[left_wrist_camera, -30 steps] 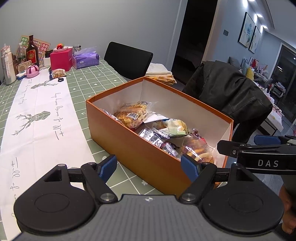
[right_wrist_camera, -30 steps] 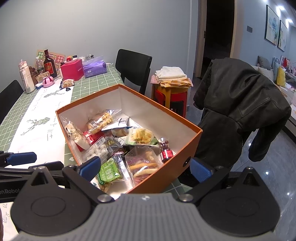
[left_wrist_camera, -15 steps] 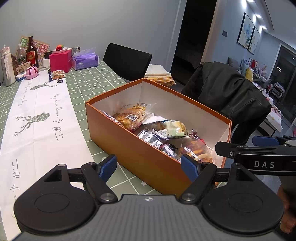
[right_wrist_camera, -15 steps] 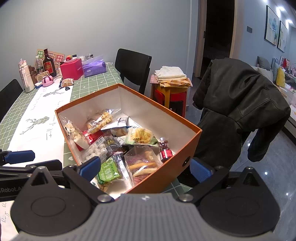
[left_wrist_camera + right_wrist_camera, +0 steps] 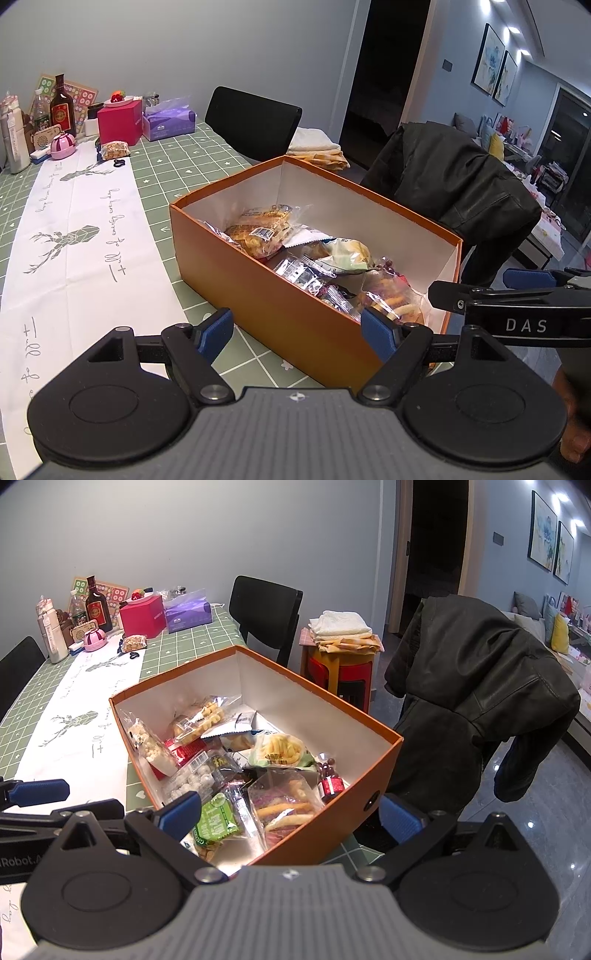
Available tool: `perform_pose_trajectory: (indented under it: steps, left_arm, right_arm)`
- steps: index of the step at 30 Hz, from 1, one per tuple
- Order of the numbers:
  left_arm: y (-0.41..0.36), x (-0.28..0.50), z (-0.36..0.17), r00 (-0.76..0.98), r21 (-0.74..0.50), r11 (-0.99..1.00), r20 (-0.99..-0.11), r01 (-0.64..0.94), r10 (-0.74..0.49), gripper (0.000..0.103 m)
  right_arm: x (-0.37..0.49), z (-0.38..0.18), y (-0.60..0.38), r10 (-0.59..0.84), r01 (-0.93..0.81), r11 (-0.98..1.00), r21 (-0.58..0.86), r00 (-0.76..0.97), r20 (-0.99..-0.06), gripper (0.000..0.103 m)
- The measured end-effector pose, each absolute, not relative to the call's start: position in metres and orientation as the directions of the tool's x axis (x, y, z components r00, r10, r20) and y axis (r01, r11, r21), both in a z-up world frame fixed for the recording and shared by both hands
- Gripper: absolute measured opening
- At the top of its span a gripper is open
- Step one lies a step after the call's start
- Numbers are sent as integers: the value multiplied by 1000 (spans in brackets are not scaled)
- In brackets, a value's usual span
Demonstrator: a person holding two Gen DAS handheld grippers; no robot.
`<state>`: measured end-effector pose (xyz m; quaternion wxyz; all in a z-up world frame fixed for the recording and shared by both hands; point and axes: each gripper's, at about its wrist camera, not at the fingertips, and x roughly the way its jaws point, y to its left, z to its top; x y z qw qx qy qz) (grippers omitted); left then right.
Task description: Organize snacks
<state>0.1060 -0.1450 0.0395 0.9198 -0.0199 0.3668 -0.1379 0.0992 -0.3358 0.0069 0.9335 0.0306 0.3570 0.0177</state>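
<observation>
An open orange cardboard box (image 5: 317, 834) with white inner walls stands on the green checked table (image 5: 207, 177), close to the table's near right corner; its long axis runs from the near right toward the far left, slanted against the table edges. Inside lie many small snack packets in a loose heap: a clear bag of orange sticks (image 5: 284, 808) at the near end, a green packet (image 5: 214, 819) beside it, a pale bag of yellow crisps (image 5: 280, 753) in the middle, a clear bag of white balls (image 5: 147, 746) against the left wall.

The right hand-held gripper (image 5: 291, 816) hovers just before the box's near end with its jaws wide apart and nothing between them; the heap lies straight ahead and below it. The left hand-held gripper (image 5: 297, 334) hangs outside the long orange side wall, also wide open and empty; that wall stands between it and the packets.

One more snack packet with brown pieces (image 5: 115, 150) lies well apart, near the far left edge of the table, beside a pink box (image 5: 120, 123).

By my judgement the right hand-held gripper is the nearer one to the heap.
</observation>
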Motion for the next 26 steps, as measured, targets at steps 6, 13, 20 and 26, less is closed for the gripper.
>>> perform_pose_trajectory:
  steps: [6, 13, 20, 26]
  left_arm:
    - [-145, 106, 38, 692, -138, 961, -670, 239, -268, 92]
    - [-144, 106, 38, 693, -140, 959, -665, 248, -276, 92]
    - [-147, 105, 38, 693, -130, 958, -666, 257, -276, 92]
    - [-150, 101, 39, 707, -112, 953, -647, 281, -284, 92]
  right_arm:
    - [98, 5, -337, 53, -9, 998, 68, 743, -667, 100]
    - [98, 5, -337, 52, -9, 998, 68, 743, -667, 100]
    - [97, 5, -337, 52, -9, 998, 67, 743, -667, 100]
    - [98, 5, -337, 52, -9, 998, 68, 744, -667, 100]
